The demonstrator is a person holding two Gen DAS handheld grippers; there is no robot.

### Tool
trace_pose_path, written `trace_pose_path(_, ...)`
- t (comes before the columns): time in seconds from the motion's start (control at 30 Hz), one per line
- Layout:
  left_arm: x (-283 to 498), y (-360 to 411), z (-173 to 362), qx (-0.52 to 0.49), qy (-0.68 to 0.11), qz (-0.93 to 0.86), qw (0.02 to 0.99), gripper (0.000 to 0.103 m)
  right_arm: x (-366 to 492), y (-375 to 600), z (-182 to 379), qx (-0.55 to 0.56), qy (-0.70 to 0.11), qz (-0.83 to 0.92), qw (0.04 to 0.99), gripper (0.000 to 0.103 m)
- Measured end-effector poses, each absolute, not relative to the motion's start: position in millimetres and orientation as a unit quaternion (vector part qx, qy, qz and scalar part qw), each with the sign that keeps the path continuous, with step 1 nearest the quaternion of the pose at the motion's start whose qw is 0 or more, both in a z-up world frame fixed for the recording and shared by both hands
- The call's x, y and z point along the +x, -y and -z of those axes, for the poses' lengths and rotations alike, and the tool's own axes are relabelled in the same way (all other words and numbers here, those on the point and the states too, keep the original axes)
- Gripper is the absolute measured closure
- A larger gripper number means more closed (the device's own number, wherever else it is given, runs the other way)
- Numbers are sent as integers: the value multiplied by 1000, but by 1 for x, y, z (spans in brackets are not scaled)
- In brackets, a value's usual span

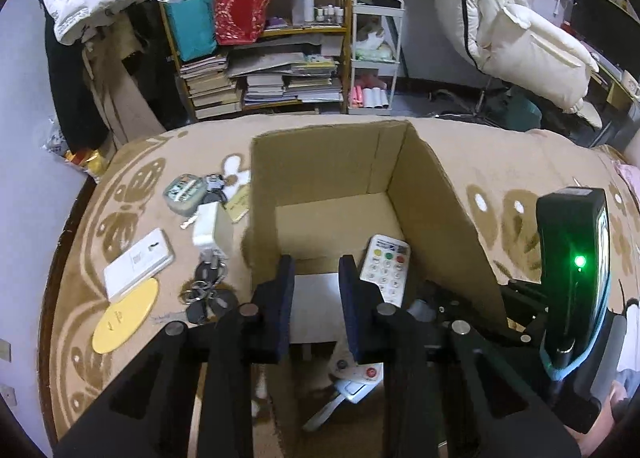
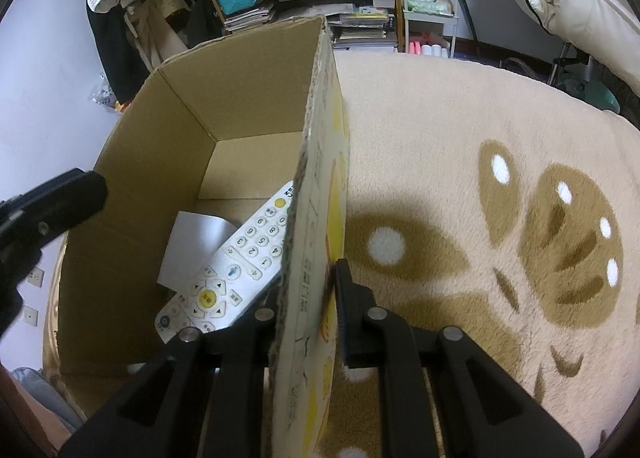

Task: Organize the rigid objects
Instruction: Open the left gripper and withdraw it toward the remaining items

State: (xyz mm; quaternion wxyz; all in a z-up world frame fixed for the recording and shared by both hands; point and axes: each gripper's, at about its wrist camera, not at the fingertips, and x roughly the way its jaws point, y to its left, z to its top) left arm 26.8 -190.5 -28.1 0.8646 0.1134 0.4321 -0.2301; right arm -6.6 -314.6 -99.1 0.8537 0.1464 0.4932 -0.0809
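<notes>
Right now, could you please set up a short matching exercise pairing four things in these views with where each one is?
Things:
1. white remote control
2. yellow oval disc
3. right gripper
4. bunch of dark keys

Places:
A. clamped on the brown cardboard box wall
B. on the blanket, nearest the white card
C. inside the box
D. on the blanket beside the box's left wall, below the white charger

Pairs: 1-C, 2-B, 3-A, 4-D
</notes>
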Motion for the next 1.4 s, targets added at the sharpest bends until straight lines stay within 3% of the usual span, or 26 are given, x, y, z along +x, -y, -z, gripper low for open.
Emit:
trace_pose_path(0.2, 28, 174, 12, 121, -423, 223, 870, 81, -6, 313, 98, 143, -494, 82, 853, 88)
trace_pose_path(0.33, 40, 155, 6, 115, -431, 210, 870, 74, -5, 313, 98, 144, -494, 82, 853, 88)
trace_pose_path(0.4, 47, 146, 5, 109, -438, 202, 869, 63, -5, 313, 98, 143, -495, 82, 853, 88)
trace_pose_path(0.47, 51, 133, 1, 96, -435, 194, 874, 33, -5, 313, 98, 144, -494, 82, 853, 88)
trace_pose_path(0.67, 65, 107, -3, 90, -424, 162, 886, 0, -5, 313, 97, 144, -495, 82, 853, 88)
trace_pose_path(1.4, 124, 80, 65, 62, -479, 144, 864, 2, -4, 312, 98, 134, -499, 80, 853, 88)
